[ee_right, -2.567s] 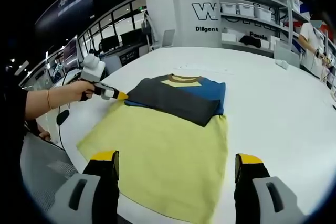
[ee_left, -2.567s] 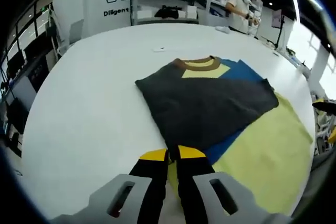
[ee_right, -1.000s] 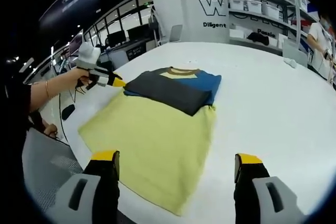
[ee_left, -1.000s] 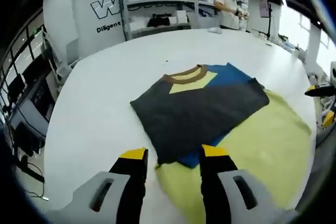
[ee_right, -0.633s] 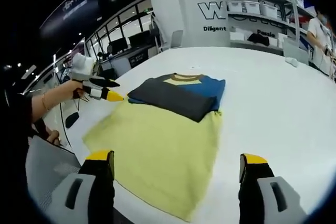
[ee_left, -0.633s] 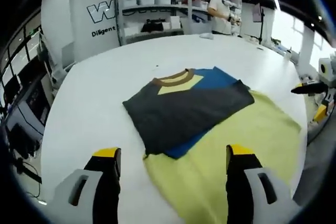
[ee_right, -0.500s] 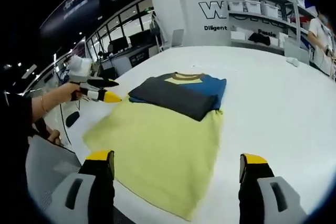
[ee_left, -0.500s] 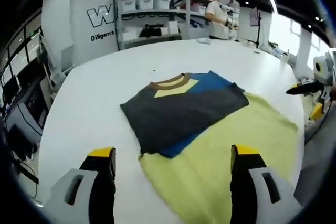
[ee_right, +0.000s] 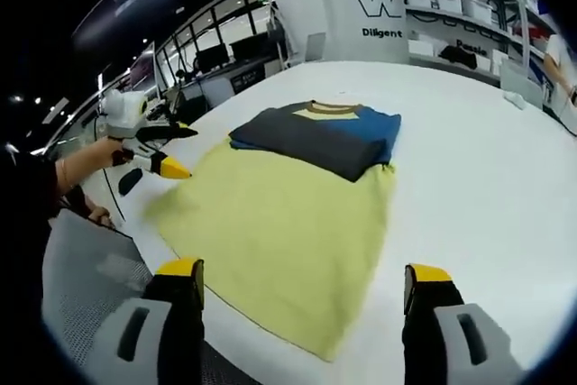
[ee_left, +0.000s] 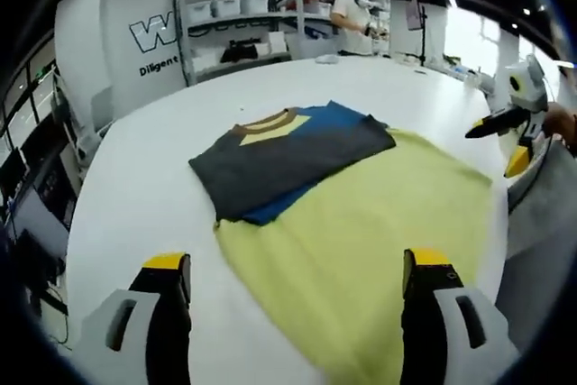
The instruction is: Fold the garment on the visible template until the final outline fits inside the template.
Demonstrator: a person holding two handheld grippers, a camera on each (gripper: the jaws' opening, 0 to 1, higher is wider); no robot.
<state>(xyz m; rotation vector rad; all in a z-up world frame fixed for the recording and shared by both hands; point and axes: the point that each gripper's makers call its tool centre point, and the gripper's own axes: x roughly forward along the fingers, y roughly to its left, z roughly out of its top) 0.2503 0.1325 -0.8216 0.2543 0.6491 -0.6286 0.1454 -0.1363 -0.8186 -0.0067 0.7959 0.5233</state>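
Observation:
The garment (ee_left: 287,152) is folded into a dark grey and blue block with a brown collar and a yellow patch. It lies across the far end of the yellow template sheet (ee_left: 370,223) on the white table. My left gripper (ee_left: 297,263) hangs open over the sheet's near edge, apart from the garment. A hand at the right holds the right gripper (ee_left: 501,140), which is open too. In the right gripper view the garment (ee_right: 317,137) lies beyond the template (ee_right: 279,218). My right gripper (ee_right: 302,273) is open and holds nothing. The left gripper (ee_right: 160,152) hovers open at the sheet's left corner.
The round white table (ee_right: 478,169) has bare surface around the sheet. Shelves with white bins (ee_left: 239,20) and a standing person (ee_left: 353,20) are at the back. A grey mesh surface (ee_right: 86,268) sits by the table's near edge. Desks with monitors (ee_right: 212,60) stand beyond.
My left gripper was shut at the garment's near corner; it has let go, opened wide and drawn back to the template's edge. The right gripper has stayed open.

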